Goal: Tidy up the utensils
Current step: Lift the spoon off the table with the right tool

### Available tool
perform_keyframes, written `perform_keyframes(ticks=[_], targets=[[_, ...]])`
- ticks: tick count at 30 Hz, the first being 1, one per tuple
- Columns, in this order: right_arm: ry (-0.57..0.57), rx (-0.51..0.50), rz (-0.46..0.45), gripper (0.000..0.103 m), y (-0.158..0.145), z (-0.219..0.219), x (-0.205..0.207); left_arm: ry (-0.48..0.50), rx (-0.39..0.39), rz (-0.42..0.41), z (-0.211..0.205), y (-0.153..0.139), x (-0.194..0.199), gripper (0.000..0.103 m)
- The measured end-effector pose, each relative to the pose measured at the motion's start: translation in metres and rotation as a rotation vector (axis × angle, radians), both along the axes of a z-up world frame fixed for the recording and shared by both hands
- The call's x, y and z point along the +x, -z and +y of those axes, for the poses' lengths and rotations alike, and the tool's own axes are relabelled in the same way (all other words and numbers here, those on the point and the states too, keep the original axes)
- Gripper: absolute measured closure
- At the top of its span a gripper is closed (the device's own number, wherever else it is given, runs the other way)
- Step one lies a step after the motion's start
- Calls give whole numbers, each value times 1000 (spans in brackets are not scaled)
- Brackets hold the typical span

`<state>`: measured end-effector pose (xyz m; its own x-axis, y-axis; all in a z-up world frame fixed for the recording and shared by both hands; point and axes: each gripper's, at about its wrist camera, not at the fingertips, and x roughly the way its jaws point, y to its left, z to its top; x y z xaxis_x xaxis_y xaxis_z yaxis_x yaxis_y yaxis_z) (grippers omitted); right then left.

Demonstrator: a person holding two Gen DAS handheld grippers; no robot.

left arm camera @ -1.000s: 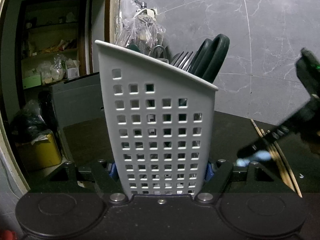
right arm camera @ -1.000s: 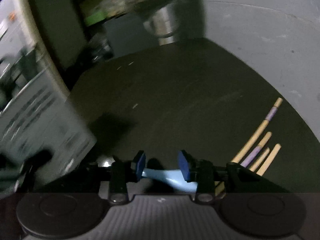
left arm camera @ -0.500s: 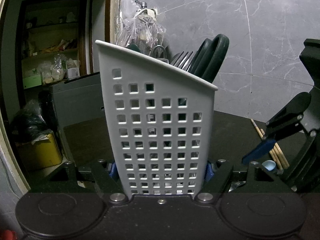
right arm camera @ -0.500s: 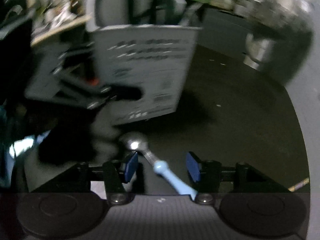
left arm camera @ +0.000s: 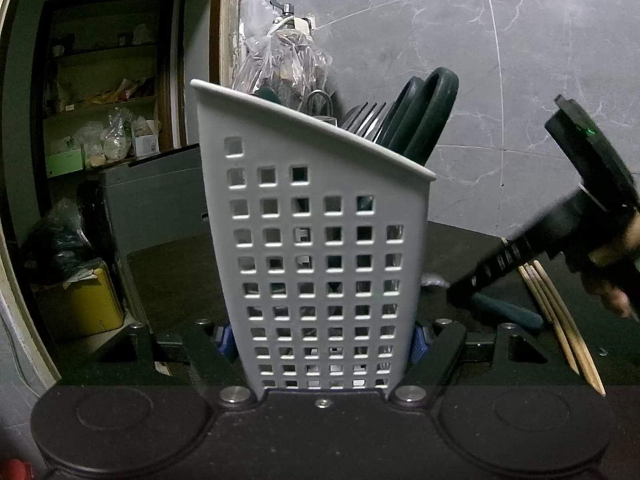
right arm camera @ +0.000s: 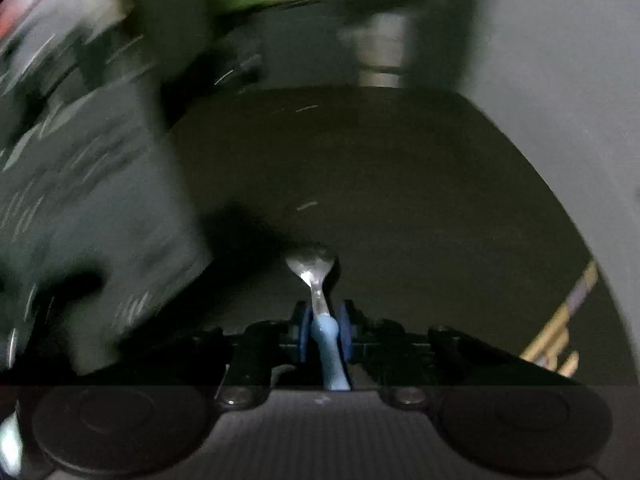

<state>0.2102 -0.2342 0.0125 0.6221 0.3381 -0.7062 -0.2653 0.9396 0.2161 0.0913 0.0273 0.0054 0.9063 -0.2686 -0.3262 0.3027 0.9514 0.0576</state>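
No legible text, label, brand or number on anything.

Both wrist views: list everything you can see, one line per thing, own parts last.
Caddy: one, white, perforated, between the left gripper's pads.
Scissors: one pair, dark green handles, in caddy.
Forks: count unclear, metal, in caddy.
Spoon: one, metal bowl, light blue handle, between the right gripper's pads.
Chopsticks: several, wooden, on the table to the right.
Table: one, dark.
Plastic bag: one, clear, hanging behind caddy.
Bin: one, yellow, far left on the floor.
Left gripper: shut on caddy.
Right gripper: jaws just closed, shut on spoon.
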Motion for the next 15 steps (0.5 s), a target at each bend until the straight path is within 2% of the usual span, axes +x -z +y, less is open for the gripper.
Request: perform_keyframes(ticks=[2,4,6,7,10,15], targets=[[48,68,31,84,-1,-9,4,0,-1,1,0,0,0,27],[29,93,45,78,-2,-8,2,1,-1,2,0,0,0,27],[-17,105,52,55,-4,-6,-1,0,1,4,-1,1,1,27],[-32,100,47,52,-4,-3,-1,0,2,4,-1,0,1,27],[-44,99,42,51,-4,-1,5,0,2,3,-2,0,1,27],[-43,189,61,52,1,-18,40,0,3,2,-2,0,2,27]])
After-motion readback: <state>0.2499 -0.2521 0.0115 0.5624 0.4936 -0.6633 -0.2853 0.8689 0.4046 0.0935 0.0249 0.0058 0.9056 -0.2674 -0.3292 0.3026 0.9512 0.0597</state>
